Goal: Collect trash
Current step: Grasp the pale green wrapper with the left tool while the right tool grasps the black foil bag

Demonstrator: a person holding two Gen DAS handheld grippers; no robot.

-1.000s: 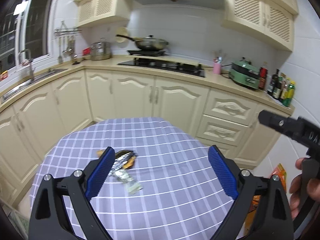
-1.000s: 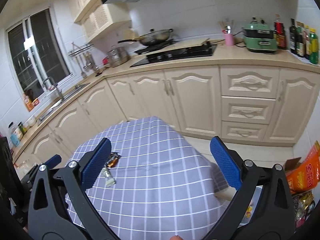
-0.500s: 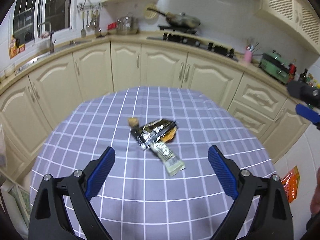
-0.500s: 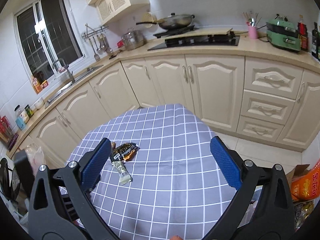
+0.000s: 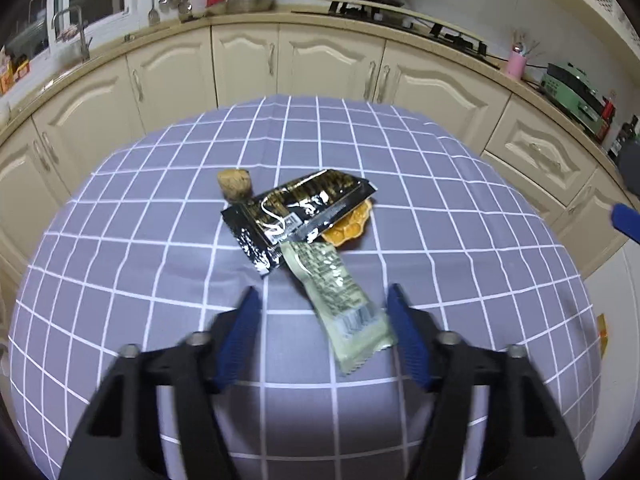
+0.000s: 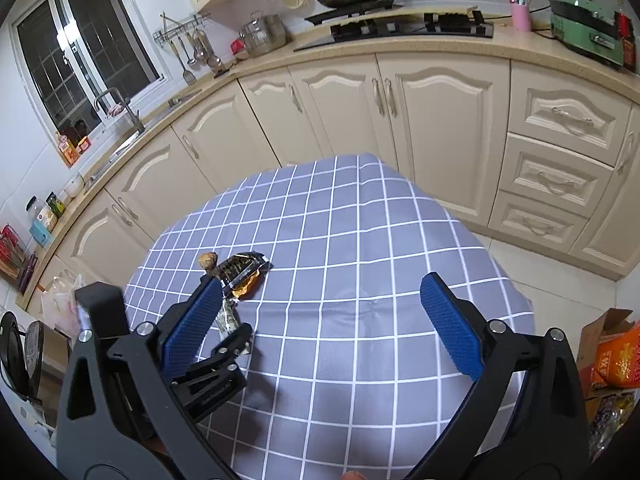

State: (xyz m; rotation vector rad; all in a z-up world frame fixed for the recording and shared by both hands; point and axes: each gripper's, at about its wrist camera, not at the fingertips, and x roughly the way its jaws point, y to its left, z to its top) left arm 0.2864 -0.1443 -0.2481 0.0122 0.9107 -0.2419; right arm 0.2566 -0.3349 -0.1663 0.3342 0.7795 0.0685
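Note:
On the grey checked tablecloth (image 5: 440,208) lie a black-and-gold wrapper (image 5: 296,210), a pale green wrapper (image 5: 340,300), an orange peel piece (image 5: 350,226) under the black wrapper, and a brown walnut-like lump (image 5: 235,183). My left gripper (image 5: 322,332) is open, low over the table, its fingers either side of the green wrapper's near end. My right gripper (image 6: 320,320) is open and empty, higher up to the right of the trash (image 6: 240,270); the left gripper's fingers (image 6: 230,344) show beside its left finger.
Cream kitchen cabinets (image 6: 400,104) curve behind the table, with a hob (image 6: 400,26), a pan and a sink on the counter. An orange snack bag and a cardboard box (image 6: 612,356) sit on the floor at the right. A plastic bag (image 6: 60,304) is at the left.
My left gripper has dropped lower and closer to the trash and its jaws have narrowed around the green wrapper. My right gripper has tilted down a little toward the table.

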